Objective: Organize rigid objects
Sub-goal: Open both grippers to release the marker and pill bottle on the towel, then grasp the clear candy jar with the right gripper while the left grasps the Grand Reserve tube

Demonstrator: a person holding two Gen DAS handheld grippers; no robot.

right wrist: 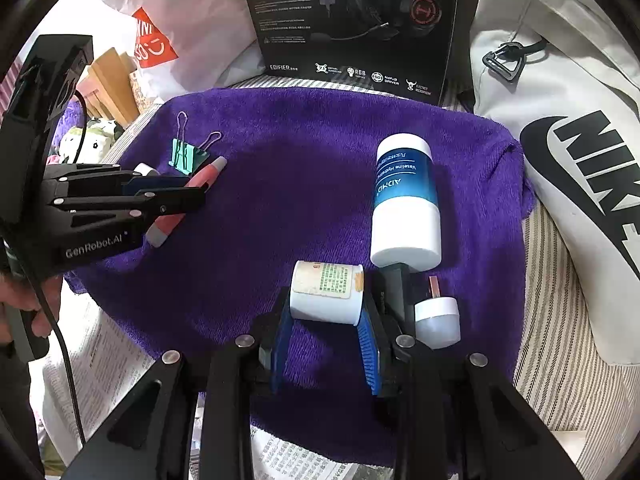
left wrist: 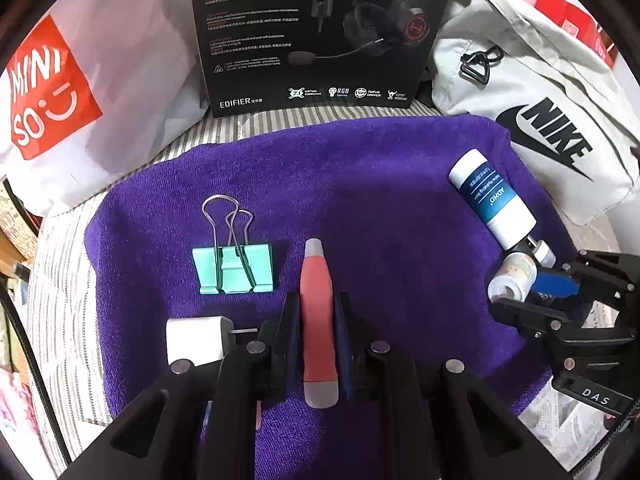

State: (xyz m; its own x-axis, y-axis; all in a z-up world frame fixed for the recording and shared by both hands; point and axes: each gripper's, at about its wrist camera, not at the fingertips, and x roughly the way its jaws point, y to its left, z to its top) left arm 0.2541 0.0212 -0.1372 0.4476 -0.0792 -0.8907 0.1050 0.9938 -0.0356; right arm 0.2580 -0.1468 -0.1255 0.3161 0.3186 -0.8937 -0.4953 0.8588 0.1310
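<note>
My left gripper (left wrist: 317, 312) is shut on a coral-red pen-shaped tool with grey ends (left wrist: 318, 320), held over the purple towel (left wrist: 360, 184); it also shows in the right wrist view (right wrist: 188, 196). A mint binder clip (left wrist: 233, 268) lies just ahead to its left, a white charger plug (left wrist: 196, 340) beside its left finger. My right gripper (right wrist: 326, 312) is shut on a small white bottle with a green label (right wrist: 326, 292), lying sideways. A blue-and-white Vaseline bottle (right wrist: 406, 200) lies just beyond it, and a small white cap-shaped item (right wrist: 437, 320) sits at its right finger.
A black Edifier headset box (left wrist: 320, 32) stands behind the towel. A white Miniso bag (left wrist: 60, 92) is at the back left, a white Nike bag (left wrist: 552, 120) at the right. Striped cloth and newspaper (right wrist: 288, 460) surround the towel.
</note>
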